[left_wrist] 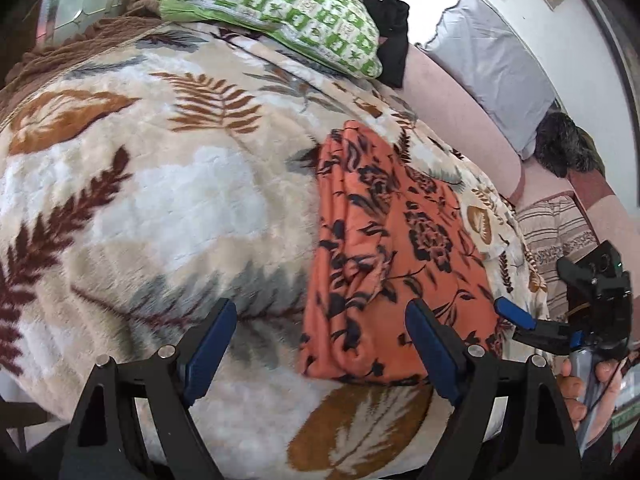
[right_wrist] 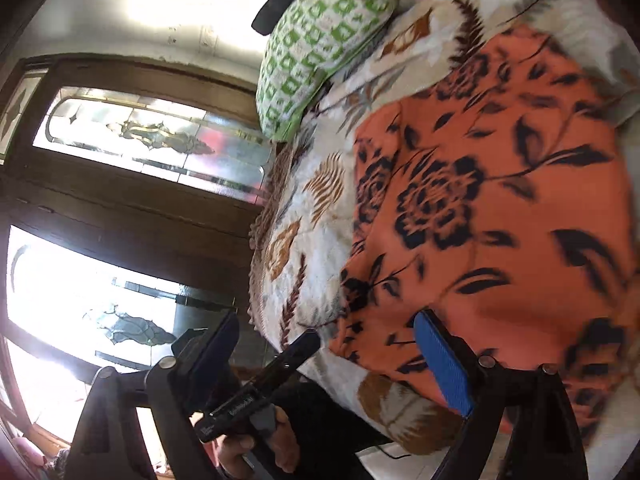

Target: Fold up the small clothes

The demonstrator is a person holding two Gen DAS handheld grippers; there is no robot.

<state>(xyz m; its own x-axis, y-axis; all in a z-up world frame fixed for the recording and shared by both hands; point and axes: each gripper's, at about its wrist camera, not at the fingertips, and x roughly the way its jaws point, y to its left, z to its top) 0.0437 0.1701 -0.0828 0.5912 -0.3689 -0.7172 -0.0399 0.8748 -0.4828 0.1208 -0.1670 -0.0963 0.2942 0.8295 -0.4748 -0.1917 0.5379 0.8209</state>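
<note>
Orange floral garment [left_wrist: 384, 256] lies folded in a long bundle on the leaf-print fleece blanket [left_wrist: 152, 200], ahead of and to the right of the left gripper [left_wrist: 320, 344]. Its near end sits just past the right-hand blue pad [left_wrist: 432, 356] of that gripper; the left pad is over bare blanket.

From the right wrist view the same garment [right_wrist: 492, 208] fills the area ahead of the right gripper [right_wrist: 324, 360], with the gripper's blue pad [right_wrist: 444, 364] over the garment's near edge. Contact cannot be told; the view is motion-blurred.

Writing: a white label on the left gripper's body [right_wrist: 240, 404], seen in the right wrist view, too blurred to read.

Jaws: left gripper wide apart, nothing between the fingers. Right gripper also wide apart, nothing held; seen from the left wrist view [left_wrist: 516, 316] it hovers at the garment's right edge, held by a hand [left_wrist: 588, 396].

Green-and-white checked pillow [left_wrist: 280, 12] lies at the far end of the blanket, dark clothing [left_wrist: 380, 4] behind it.
</note>
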